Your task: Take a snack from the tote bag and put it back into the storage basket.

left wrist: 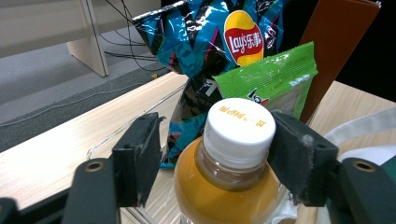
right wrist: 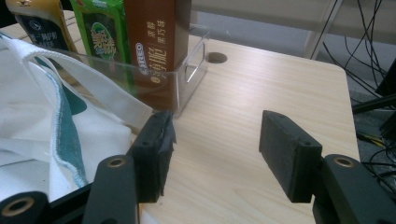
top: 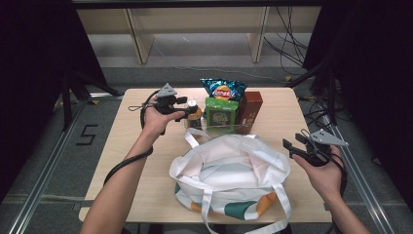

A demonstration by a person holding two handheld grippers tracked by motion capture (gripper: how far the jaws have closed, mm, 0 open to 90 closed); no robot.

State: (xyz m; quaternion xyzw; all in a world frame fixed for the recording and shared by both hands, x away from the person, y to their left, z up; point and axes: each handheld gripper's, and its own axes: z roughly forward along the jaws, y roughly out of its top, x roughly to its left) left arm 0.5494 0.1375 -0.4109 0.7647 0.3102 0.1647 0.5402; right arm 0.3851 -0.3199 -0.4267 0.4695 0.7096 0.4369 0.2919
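A bottle of amber drink (top: 193, 115) with a white cap (left wrist: 240, 123) stands at the left end of a row of snacks. My left gripper (top: 184, 108) is open around its neck (left wrist: 217, 142); the right pad (left wrist: 299, 154) touches the cap and the left pad (left wrist: 137, 156) stands apart. Beside the bottle are a blue chip bag (top: 223, 89), a green packet (top: 220, 113) and a brown box (top: 250, 111). A white tote bag (top: 229, 170) lies open in front of them. My right gripper (top: 290, 148) hovers open right of the bag, nothing between its jaws (right wrist: 215, 149).
The snacks stand in a clear plastic tray (right wrist: 191, 74) at the back of the wooden table (top: 131, 146). The tote's handle (right wrist: 93, 88) drapes toward the tray. Bare tabletop (right wrist: 261, 79) lies to the right, with a small round hole (right wrist: 217, 58). Cables run on the floor behind.
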